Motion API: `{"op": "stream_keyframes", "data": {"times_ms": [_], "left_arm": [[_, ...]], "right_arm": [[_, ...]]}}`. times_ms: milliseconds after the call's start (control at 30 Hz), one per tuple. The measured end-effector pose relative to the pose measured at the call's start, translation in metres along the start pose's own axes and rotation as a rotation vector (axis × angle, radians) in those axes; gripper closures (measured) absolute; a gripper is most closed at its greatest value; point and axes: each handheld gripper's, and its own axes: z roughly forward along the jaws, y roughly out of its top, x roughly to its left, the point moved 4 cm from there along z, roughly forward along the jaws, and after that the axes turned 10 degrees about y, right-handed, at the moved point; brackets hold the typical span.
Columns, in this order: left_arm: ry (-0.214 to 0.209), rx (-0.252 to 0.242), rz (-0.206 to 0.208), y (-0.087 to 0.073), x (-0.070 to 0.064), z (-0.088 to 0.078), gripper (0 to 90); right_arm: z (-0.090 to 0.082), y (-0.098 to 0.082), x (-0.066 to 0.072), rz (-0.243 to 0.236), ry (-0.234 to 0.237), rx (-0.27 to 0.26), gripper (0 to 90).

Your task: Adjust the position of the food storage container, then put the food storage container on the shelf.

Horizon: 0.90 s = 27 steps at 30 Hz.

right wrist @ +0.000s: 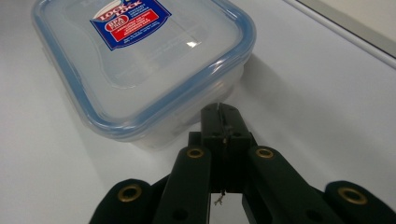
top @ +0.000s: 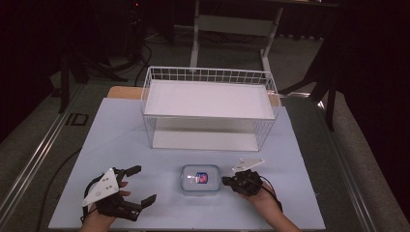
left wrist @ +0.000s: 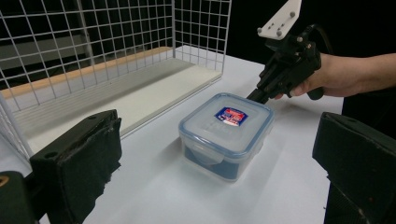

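Lidded container (top: 200,179) just beside closed right tongs (top: 225,181), level

One lidded container (top: 199,179), one wire basket (top: 209,108), two hand-held grippers

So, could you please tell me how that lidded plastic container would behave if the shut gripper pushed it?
The container looks rigid, flat-bottomed and low, so it should probably slide, not tip. It looks empty, so likely light.
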Motion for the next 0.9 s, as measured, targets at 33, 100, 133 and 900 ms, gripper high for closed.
{"op": "stream_keyframes", "data": {"times_ms": [33,100,133,900], "left_arm": [[-0.001,0.001,-0.001,0.000,0.000,0.000,2.3],[-0.002,0.003,-0.001,0.000,0.000,0.000,2.3],[-0.002,0.004,0.001,0.000,0.000,0.001,2.3],[-0.050,0.025,-0.027,0.008,-0.010,0.012,2.2]], "right_arm": [[0.001,0.001,0.001,-0.003,0.002,0.000,90.0],[0.004,0.003,0.002,-0.005,0.005,0.002,90.0],[0.005,0.004,0.002,-0.005,0.006,-0.001,90.0],[-0.035,0.010,0.022,-0.045,-0.079,-0.155,23.9]]}}
